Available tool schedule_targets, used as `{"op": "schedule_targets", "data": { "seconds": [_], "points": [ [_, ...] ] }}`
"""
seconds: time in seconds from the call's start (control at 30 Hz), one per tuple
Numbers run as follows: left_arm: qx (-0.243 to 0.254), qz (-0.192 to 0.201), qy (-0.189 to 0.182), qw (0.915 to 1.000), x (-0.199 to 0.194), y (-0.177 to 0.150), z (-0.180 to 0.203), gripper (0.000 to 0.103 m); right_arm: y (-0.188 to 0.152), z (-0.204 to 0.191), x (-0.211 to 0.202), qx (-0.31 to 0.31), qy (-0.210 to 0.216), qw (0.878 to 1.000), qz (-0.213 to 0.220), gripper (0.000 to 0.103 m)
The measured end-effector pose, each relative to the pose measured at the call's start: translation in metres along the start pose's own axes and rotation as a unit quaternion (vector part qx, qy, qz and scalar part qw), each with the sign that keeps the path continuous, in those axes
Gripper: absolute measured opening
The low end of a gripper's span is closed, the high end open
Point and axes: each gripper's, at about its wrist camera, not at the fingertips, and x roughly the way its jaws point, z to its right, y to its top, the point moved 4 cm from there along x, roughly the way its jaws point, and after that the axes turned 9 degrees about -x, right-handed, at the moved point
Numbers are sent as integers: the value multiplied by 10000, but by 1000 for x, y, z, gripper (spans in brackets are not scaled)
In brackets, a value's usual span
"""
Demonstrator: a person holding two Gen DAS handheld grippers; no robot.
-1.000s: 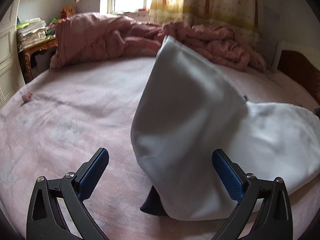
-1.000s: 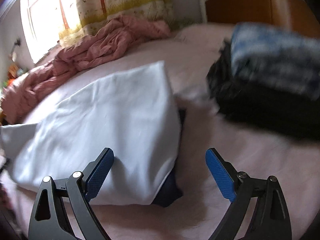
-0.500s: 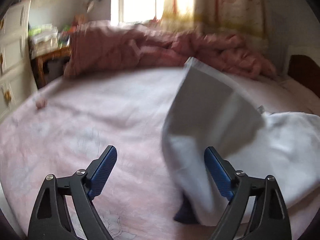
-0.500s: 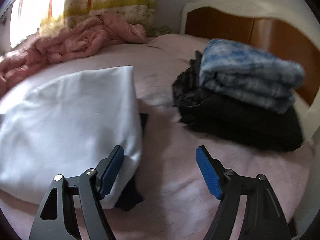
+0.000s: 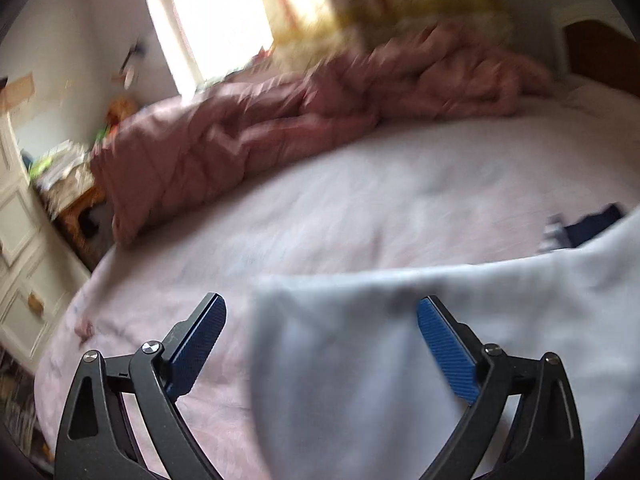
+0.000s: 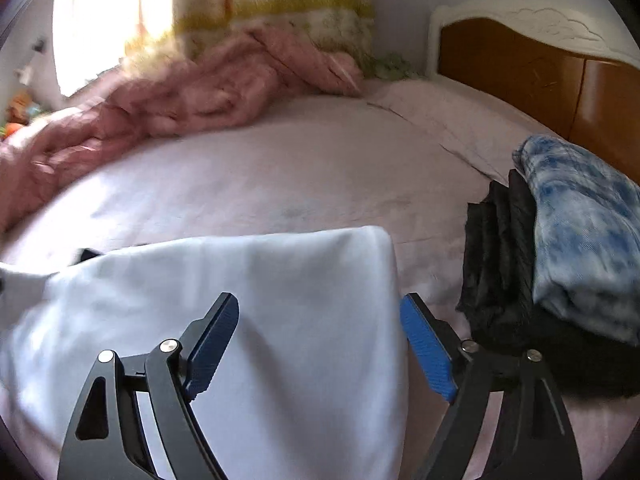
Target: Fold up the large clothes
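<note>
A large white garment (image 5: 420, 360) lies folded flat on the pink bed sheet (image 5: 320, 208), blurred in the left wrist view. Its left edge falls between the wide-apart fingers of my left gripper (image 5: 320, 314), whose jaws are opening; the pads touch no cloth. In the right wrist view the same white garment (image 6: 240, 280) fills the lower left. Its right edge sits just inside the right finger of my right gripper (image 6: 318, 306), whose jaws are also opening, above the cloth. A dark navy piece (image 5: 592, 224) shows past the garment's far edge.
A crumpled pink quilt (image 6: 180, 92) runs along the far side of the bed under the curtained window. A stack of folded clothes, blue tie-dye (image 6: 580, 232) on black (image 6: 504, 264), sits right, by the wooden headboard (image 6: 520, 64). White drawers (image 5: 20, 240) stand left.
The white flap that stood up in the left wrist view now lies flat. Both views have swung, so the garment sits under both grippers. Both jaws narrowed a little, then widened.
</note>
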Motion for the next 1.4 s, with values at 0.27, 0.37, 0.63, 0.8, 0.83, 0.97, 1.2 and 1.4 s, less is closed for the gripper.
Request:
{"op": "schedule_targets", "data": {
  "seconds": [0.27, 0.37, 0.63, 0.8, 0.83, 0.97, 1.2, 1.4],
  "points": [
    [-447, 98, -95, 9989, 13, -12, -29, 92, -18, 21, 51, 250, -994, 9924, -681, 83],
    [-437, 617, -318, 9966, -29, -12, -37, 92, -22, 26, 17, 339, -817, 9958, -248, 83],
    [-707, 1039, -1749, 9765, -141, -16, -14, 92, -37, -8, -86, -12, 329, 9969, 715, 83],
    [-621, 964, -2255, 9675, -173, -33, 26, 92, -42, -49, -106, -490, 885, 9920, 750, 21],
    [-605, 1032, -2250, 9670, -176, -36, 32, 92, -44, -54, -100, -623, 829, 9925, 640, 1],
    [-441, 998, -2419, 9642, -184, -48, 51, 92, -66, -55, -64, -649, 602, 9960, -94, 1],
    [-770, 561, -2456, 9647, -161, -59, 51, 95, -128, -33, -69, -352, 662, 9962, -434, 0],
    [-901, 156, -2714, 9581, -142, -64, 50, 94, -131, -36, -85, -517, 388, 9964, -557, 1]
  ]
}}
